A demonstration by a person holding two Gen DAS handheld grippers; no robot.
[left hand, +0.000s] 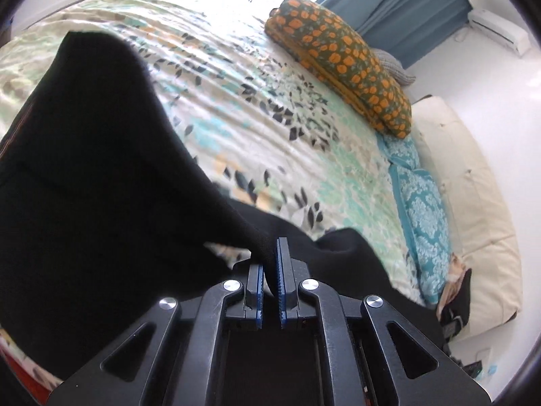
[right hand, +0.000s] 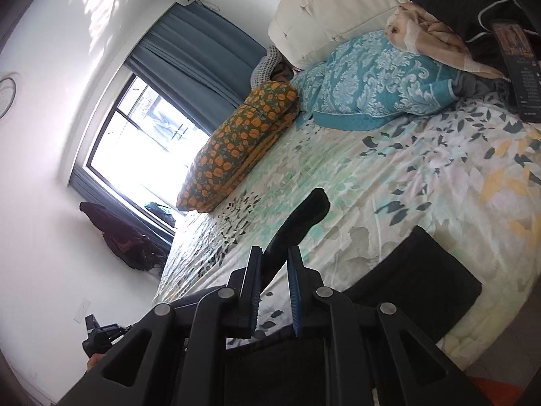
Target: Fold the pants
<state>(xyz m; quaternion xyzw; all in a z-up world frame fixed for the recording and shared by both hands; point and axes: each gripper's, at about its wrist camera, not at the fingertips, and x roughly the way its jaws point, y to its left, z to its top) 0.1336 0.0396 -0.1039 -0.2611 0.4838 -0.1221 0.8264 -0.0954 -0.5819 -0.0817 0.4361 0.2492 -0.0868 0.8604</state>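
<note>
So from my left gripper (left hand: 271, 272) view – the blue toothed pads are pinched down on a fold of the black pants (left hand: 84, 169), nearly no gap, and the fabric climbs away from the jaws up and to the left in one big soft drape over the floral bedspread (left hand: 270, 118). It's matte and heavy-looking with a faint stitched seam, while the bedspread is crinkly and leaf-printed, and the orange-flowered cushion (left hand: 338, 61) sits well beyond. Switching to my right gripper (right hand: 274, 277) view – jaws are narrow too, clamped on a thin strip of the pants (right hand: 297, 223) that runs straight ahead toward that same cushion (right hand: 236, 149), and another flat black panel lies on the bedspread (right hand: 405, 169) just right of the jaws. My guess: both hands hold an edge, so the next move is carrying it over along the long axis.
</note>
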